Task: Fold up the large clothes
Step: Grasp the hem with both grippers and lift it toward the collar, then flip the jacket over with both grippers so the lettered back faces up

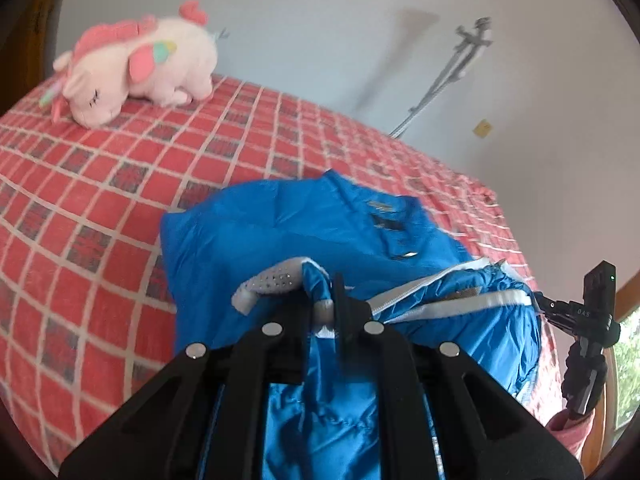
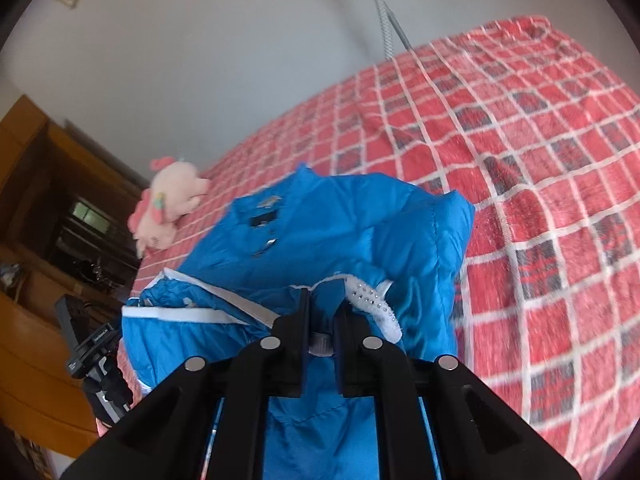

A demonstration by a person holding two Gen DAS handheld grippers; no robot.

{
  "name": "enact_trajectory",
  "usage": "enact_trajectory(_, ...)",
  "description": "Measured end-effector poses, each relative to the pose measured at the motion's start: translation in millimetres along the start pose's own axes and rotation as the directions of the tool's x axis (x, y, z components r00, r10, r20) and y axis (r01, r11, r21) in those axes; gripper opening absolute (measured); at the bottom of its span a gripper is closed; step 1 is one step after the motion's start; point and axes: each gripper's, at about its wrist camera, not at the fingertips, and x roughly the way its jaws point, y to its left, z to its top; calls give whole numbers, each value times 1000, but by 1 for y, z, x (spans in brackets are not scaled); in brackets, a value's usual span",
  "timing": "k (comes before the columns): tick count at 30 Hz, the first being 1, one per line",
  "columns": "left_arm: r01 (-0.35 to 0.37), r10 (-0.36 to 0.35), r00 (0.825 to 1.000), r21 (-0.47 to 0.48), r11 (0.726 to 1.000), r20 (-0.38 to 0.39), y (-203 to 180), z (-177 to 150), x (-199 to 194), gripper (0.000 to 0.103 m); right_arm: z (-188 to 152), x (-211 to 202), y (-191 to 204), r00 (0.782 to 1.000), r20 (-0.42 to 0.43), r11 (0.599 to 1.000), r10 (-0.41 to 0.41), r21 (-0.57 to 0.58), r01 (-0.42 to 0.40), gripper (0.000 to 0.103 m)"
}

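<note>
A bright blue padded jacket (image 1: 280, 232) with white zip trim lies bunched on a bed with a red checked cover (image 1: 100, 208). My left gripper (image 1: 324, 304) is shut on a fold of its blue fabric beside a grey studded tab (image 1: 272, 280). The right wrist view shows the same jacket (image 2: 340, 232), and my right gripper (image 2: 322, 312) is shut on the hem next to a white studded tab (image 2: 374, 300). Each gripper shows in the other's view at the jacket's far edge: the right gripper (image 1: 592, 320) and the left gripper (image 2: 92, 344). The jacket's near part hangs between both grippers.
A pink plush unicorn (image 1: 136, 68) lies at the bed's far end, also visible as the plush (image 2: 168, 208). A metal stand (image 1: 452, 72) leans by the white wall. Wooden furniture (image 2: 40, 240) stands beside the bed. A window (image 1: 628, 360) is at the right.
</note>
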Motion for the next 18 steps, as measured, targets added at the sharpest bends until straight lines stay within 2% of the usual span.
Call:
enact_trajectory(3, -34, 34, 999, -7, 999, -24, 9, 2, 28, 8, 6, 23, -12, 1000, -13, 1000, -14, 20, 14, 10)
enact_trajectory(6, -21, 20, 1000, -13, 1000, -23, 18, 3, 45, 10, 7, 35, -18, 1000, -22, 1000, -16, 11, 17, 10)
enact_trajectory(8, -9, 8, 1000, -23, 1000, -29, 21, 4, 45, 12, 7, 37, -19, 1000, -28, 1000, -13, 7, 13, 11)
enact_trajectory(10, 11, -13, 999, -43, 999, -41, 22, 4, 36, 14, 7, 32, -16, 999, -35, 1000, 0, -10, -1, 18)
enact_trajectory(11, 22, -24, 999, -46, 999, -45, 21, 4, 32, 16, 6, 28, -13, 999, -36, 1000, 2, -21, -3, 24)
enact_trajectory(12, 41, -43, 998, -43, 998, -49, 20, 4, 22, 20, 5, 21, -9, 999, -35, 999, 9, -44, -11, 44)
enact_trajectory(13, 52, -53, 997, -37, 998, -47, 18, 4, 16, 21, 4, 14, -5, 999, -30, 998, 11, -59, -13, 57)
enact_trajectory(14, 65, -67, 997, -33, 997, -35, 17, 5, 7, 29, 3, 3, 0, 1000, 1, 997, 2, -81, -2, 73)
enact_trajectory(15, 67, -67, 998, -25, 997, -8, 17, 6, -7, 41, 3, -6, 3, 999, 33, 995, -12, -98, 15, 74)
enact_trajectory(17, 28, -28, 998, -7, 1000, 49, 17, 7, -28, 43, 1, -22, 10, 995, 84, 988, -61, -139, 73, 74)
enact_trajectory(18, 11, -11, 998, 1, 1000, 59, 17, 8, -33, 44, 0, -25, 10, 995, 82, 987, -61, -143, 72, 74)
